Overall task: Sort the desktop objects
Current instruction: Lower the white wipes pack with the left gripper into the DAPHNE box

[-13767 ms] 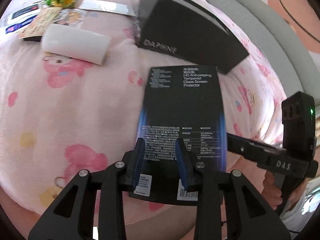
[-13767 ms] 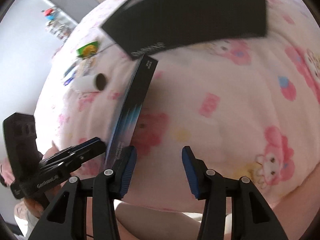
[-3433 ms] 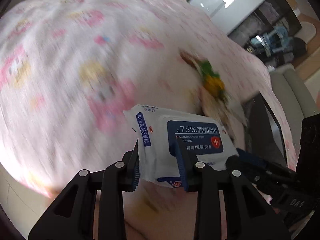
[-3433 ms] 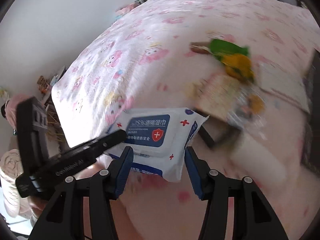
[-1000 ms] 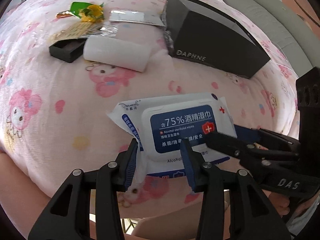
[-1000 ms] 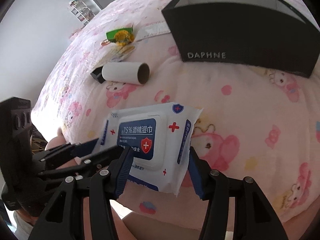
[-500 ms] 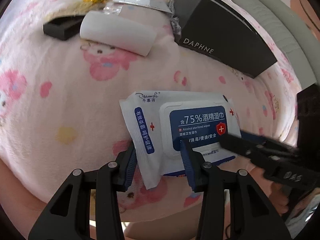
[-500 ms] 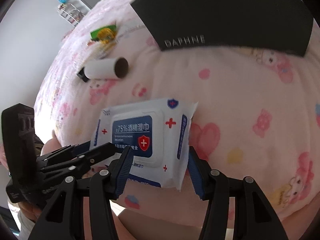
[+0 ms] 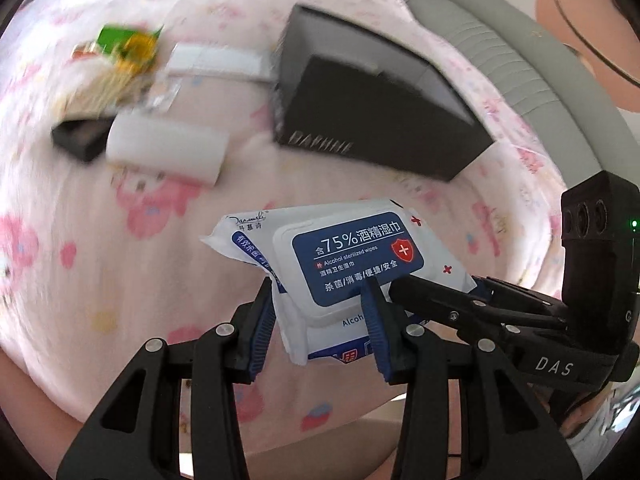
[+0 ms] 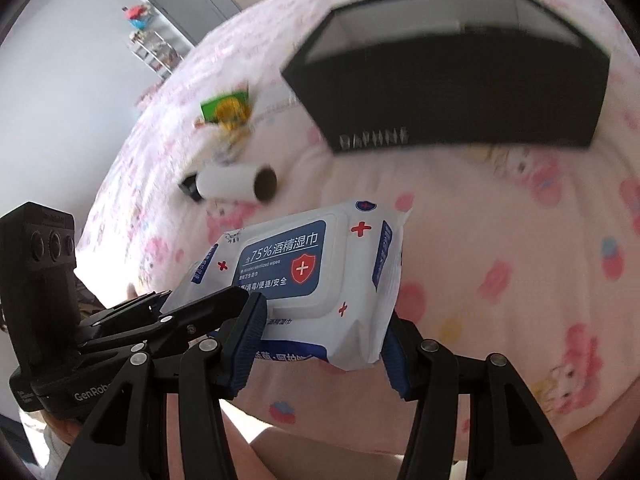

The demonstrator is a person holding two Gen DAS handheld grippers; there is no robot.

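Note:
A white and blue pack of alcohol wet wipes [image 9: 352,252] [image 10: 312,264] hangs just above the pink blanket near its front edge. My left gripper [image 9: 318,320] is shut on the pack's near left end. My right gripper [image 10: 320,344] is shut on its near right end. In the left wrist view the right gripper [image 9: 440,300] reaches in from the right beside the label. The left gripper [image 10: 200,308] comes in from the left in the right wrist view. An open black box [image 9: 380,120] [image 10: 460,92] lettered DAPHNE stands beyond the pack.
A white roll [image 9: 168,148] [image 10: 232,184] lies left of the box, with a small black case [image 9: 80,140] beside it. Farther back are a green and yellow packet [image 9: 128,44] [image 10: 226,110] and a flat white packet [image 9: 216,62]. A grey cushioned edge [image 9: 500,48] runs behind the box.
The pack dipped toward the blanket and has come up again, still held in both grippers. Both views have tipped up toward the black box.

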